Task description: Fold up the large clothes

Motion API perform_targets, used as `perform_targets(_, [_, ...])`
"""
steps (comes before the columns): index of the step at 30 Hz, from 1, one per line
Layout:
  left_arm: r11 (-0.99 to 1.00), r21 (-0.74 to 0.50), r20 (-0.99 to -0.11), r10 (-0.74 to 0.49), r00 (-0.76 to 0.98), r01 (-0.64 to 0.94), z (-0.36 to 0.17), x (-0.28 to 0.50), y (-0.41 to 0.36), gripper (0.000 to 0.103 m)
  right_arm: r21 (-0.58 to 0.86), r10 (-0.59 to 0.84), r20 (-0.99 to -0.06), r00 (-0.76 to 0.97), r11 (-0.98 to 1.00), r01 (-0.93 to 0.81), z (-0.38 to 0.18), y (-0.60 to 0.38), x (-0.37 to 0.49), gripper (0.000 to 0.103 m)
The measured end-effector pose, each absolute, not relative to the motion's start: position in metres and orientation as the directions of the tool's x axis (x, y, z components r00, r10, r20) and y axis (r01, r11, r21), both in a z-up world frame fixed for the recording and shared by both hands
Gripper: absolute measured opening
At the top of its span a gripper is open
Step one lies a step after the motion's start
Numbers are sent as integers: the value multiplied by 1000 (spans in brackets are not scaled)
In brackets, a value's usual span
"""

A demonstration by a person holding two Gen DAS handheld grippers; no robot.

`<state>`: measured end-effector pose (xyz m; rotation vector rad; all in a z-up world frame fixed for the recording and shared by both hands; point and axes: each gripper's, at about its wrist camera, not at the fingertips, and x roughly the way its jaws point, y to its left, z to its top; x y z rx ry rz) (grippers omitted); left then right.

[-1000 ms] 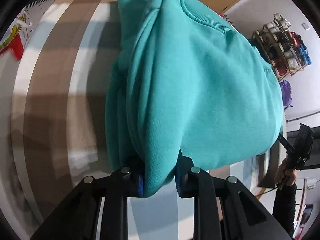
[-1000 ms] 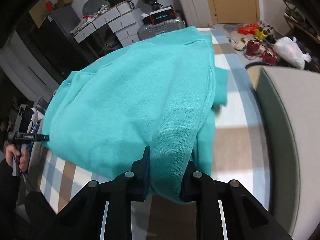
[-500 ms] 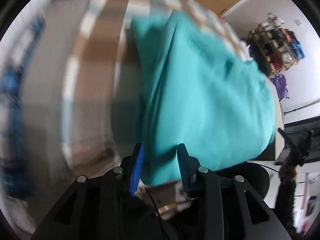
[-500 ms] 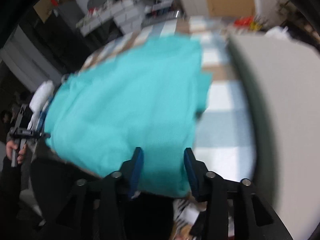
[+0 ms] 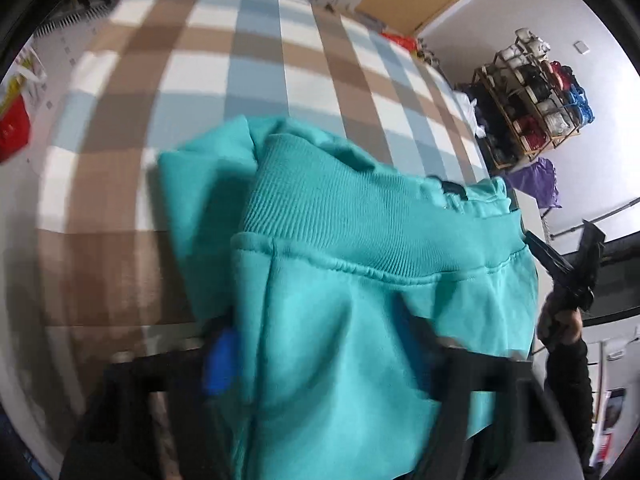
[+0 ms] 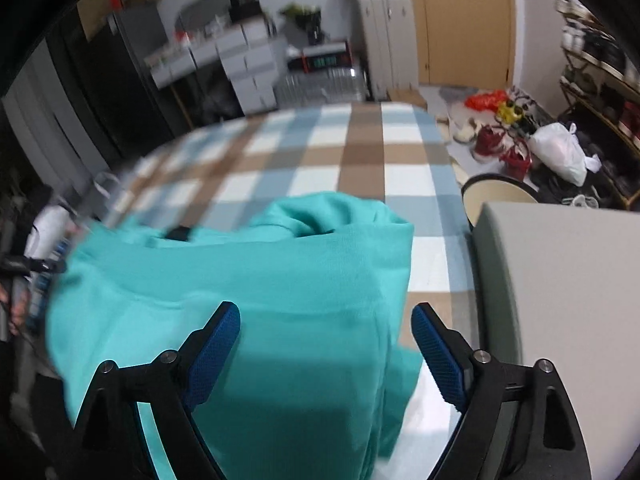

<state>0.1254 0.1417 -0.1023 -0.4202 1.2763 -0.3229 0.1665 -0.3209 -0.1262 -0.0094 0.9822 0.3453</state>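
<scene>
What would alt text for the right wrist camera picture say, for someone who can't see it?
A folded teal sweatshirt lies on a checked bedcover, with the right gripper just above its near edge, blue pads apart and opening, not pinching the cloth. A cluttered room with drawers and a wooden door sits behind.

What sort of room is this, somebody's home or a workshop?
Most likely a lived-in bedroom. A teal sweatshirt lies on a checked bedspread, a white chest of drawers stands by the far wall, and a rack of shoes fills a corner.
</scene>
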Motion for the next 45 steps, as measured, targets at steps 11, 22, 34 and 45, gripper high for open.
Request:
perform_targets(11, [931, -286, -854, -355, 382, 226, -34, 87, 121, 14, 131, 330, -676, 659, 934, -334, -79, -329, 132, 13])
perform_targets(22, [918, -395, -867, -363, 343, -28, -114, 153, 154, 14, 56, 149, -776, 613, 984, -168, -124, -316, 216, 12])
perform_targets(34, [973, -230, -869, -202, 451, -7, -28, 91, 145, 24, -19, 71, -797, 600, 990, -141, -104, -326, 189, 49])
perform_targets(45, [937, -345, -908, -347, 233, 53, -117, 91, 8, 74, -160, 95, -858, 505, 885, -438, -105, -175, 119, 72])
